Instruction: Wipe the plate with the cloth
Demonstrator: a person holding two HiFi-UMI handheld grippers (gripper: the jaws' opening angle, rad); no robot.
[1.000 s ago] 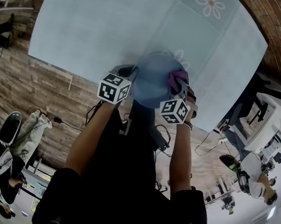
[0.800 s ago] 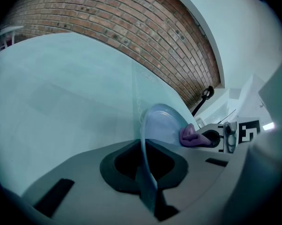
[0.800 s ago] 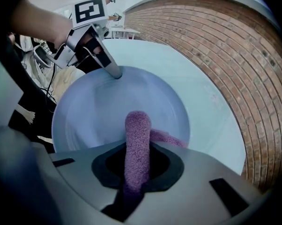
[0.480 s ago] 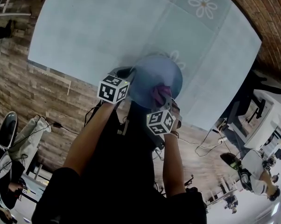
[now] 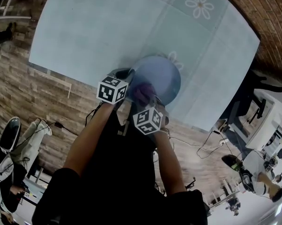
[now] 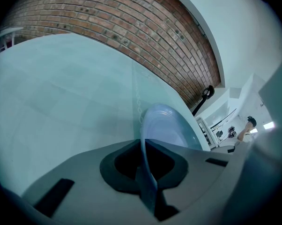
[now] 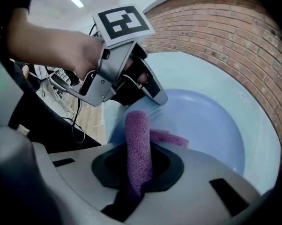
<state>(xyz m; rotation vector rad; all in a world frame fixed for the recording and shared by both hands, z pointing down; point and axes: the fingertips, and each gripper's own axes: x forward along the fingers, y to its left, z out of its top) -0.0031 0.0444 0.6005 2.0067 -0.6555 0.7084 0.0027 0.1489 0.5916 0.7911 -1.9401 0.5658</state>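
While your left hand-held gripper (image 6: 146, 182) clamps the plate (image 6: 171, 125) rim, your right hand-held gripper (image 7: 137, 172) grips the cloth (image 7: 137, 139) beside it, plate face beyond.

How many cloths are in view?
1. The purple cloth is clamped in the right tool, lying on the blue plate near the left tool, which grips the rim. Another could hide underneath.
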